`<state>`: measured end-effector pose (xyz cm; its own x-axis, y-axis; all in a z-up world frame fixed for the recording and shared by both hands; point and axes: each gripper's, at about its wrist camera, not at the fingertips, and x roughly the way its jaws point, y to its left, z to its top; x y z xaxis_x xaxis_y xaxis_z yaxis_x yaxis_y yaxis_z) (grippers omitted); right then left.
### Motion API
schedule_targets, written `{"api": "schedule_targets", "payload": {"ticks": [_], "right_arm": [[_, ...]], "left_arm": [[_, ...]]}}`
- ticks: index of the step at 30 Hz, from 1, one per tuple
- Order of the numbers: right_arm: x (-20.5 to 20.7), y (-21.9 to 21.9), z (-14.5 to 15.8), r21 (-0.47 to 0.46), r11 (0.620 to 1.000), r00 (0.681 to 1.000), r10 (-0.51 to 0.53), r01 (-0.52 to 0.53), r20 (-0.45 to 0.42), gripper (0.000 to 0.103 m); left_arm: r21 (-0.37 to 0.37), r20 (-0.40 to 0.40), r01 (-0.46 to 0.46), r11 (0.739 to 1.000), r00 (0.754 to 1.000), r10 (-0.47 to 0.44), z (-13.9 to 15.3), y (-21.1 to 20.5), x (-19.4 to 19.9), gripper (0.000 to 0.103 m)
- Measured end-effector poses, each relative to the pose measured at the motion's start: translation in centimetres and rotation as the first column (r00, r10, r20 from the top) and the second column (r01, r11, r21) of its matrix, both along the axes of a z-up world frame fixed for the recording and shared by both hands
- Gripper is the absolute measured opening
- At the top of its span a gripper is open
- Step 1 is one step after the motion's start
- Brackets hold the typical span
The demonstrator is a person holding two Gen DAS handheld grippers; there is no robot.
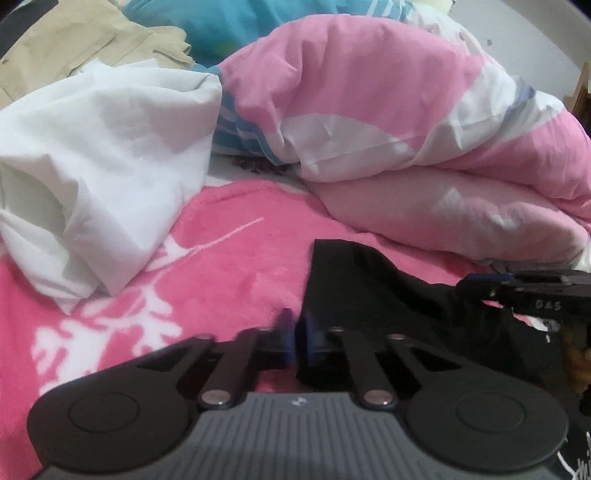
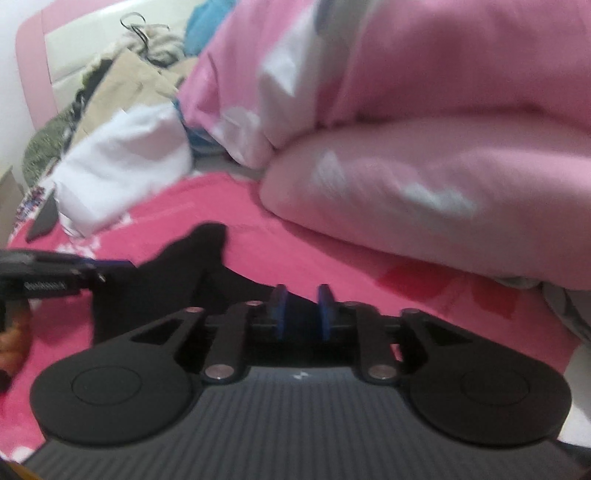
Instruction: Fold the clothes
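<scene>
A black garment (image 1: 369, 295) lies crumpled on the pink blanket (image 1: 221, 266). My left gripper (image 1: 297, 332) has its blue pads pressed together on the garment's left edge. From the right wrist view this gripper (image 2: 122, 266) comes in from the left, its tip against the black garment (image 2: 177, 273). My right gripper (image 2: 301, 310) stands with its blue pads apart over the garment's right part, with dark cloth showing in the gap. In the left wrist view it (image 1: 469, 282) reaches in from the right edge above the black cloth.
A bunched pink and white duvet (image 1: 406, 129) rises just behind the garment. A crumpled white cloth (image 1: 103, 166) sits to the left, with a beige garment (image 1: 74, 44) and a teal pillow (image 1: 221, 22) behind it. A pink headboard (image 2: 33, 55) stands far left.
</scene>
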<state>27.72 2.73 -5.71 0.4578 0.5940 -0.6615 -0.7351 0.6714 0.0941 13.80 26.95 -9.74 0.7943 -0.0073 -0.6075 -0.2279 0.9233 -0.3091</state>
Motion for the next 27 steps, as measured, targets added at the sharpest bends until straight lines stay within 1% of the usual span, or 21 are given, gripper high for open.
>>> {"api": "schedule_targets", "payload": {"ticks": [1,3,4,5,8,11,13,16,18,19,20,22,23,25,27], "right_arm": [[0.2,-0.2,-0.5,-0.007,1.000,1.000,0.006,-0.006,-0.014,0.028],[0.5,-0.4,-1.4,-0.025,1.000,0.999,0.008,-0.009,-0.048,0.026],[0.5,-0.5,-1.7,-0.031,1.000,0.998,0.003,-0.004,-0.058,0.014],[0.5,-0.7,-1.6,-0.021,1.000,0.999,-0.009,0.008,-0.052,0.005],[1.1,-1.0,-1.3,0.045,0.997,0.997,-0.069,0.070,-0.021,0.003],[2.5,-0.4,-2.9,0.054,0.990,0.991,-0.130,0.131,-0.022,0.003],[2.8,-0.2,-3.4,0.077,0.982,0.985,-0.172,0.172,-0.002,0.002],[3.0,-1.3,-2.3,0.146,0.952,0.962,-0.272,0.271,-0.013,0.008],[2.8,-2.6,-1.1,0.200,0.935,0.956,-0.292,0.291,-0.027,0.008],[2.6,-3.1,-0.4,0.223,0.934,0.960,-0.279,0.279,-0.033,0.009],[2.3,-2.9,0.1,0.232,0.944,0.972,-0.230,0.234,-0.044,0.009],[1.7,-1.4,0.6,0.239,0.965,0.992,-0.083,0.104,-0.096,0.009],[1.4,-0.3,0.6,0.240,0.970,0.993,-0.010,0.039,-0.121,0.009],[1.2,2.9,-0.1,0.226,0.971,0.979,0.118,-0.078,-0.166,0.009],[1.5,6.5,-1.5,0.194,0.971,0.966,0.174,-0.137,-0.191,0.009]], "left_arm": [[0.005,0.002,-0.002,1.000,1.000,0.002,0.0,0.0,-0.1,0.001],[0.021,0.008,-0.019,1.000,1.000,0.018,0.1,-0.3,-0.5,0.001],[0.028,0.013,-0.031,0.999,0.999,0.031,0.3,-0.4,-0.9,0.001],[0.034,0.018,-0.044,0.998,0.999,0.044,0.4,-0.5,-1.2,0.001],[0.039,0.022,-0.069,0.997,0.997,0.068,0.4,-0.5,-1.9,0.001],[0.032,0.018,-0.080,0.996,0.997,0.079,0.3,-0.4,-2.3,0.001],[0.030,0.014,-0.084,0.996,0.996,0.084,0.3,-0.3,-2.4,0.001],[0.023,0.015,-0.076,0.997,0.997,0.076,0.6,-0.2,-2.7,0.001],[0.013,0.021,-0.077,0.997,0.997,0.077,0.5,0.1,-3.0,0.001],[0.007,0.024,-0.079,0.997,0.997,0.079,0.4,0.2,-3.1,0.001],[0.003,0.028,-0.081,0.997,0.996,0.081,0.3,0.2,-3.2,0.001],[0.008,0.034,-0.084,0.996,0.996,0.084,0.3,0.1,-3.2,0.001],[0.016,0.036,-0.086,0.996,0.996,0.085,0.3,0.0,-3.3,0.001],[0.029,0.038,-0.090,0.996,0.995,0.089,0.3,-0.1,-3.4,0.001],[0.034,0.036,-0.097,0.995,0.995,0.096,0.3,-0.2,-3.5,0.001]]}}
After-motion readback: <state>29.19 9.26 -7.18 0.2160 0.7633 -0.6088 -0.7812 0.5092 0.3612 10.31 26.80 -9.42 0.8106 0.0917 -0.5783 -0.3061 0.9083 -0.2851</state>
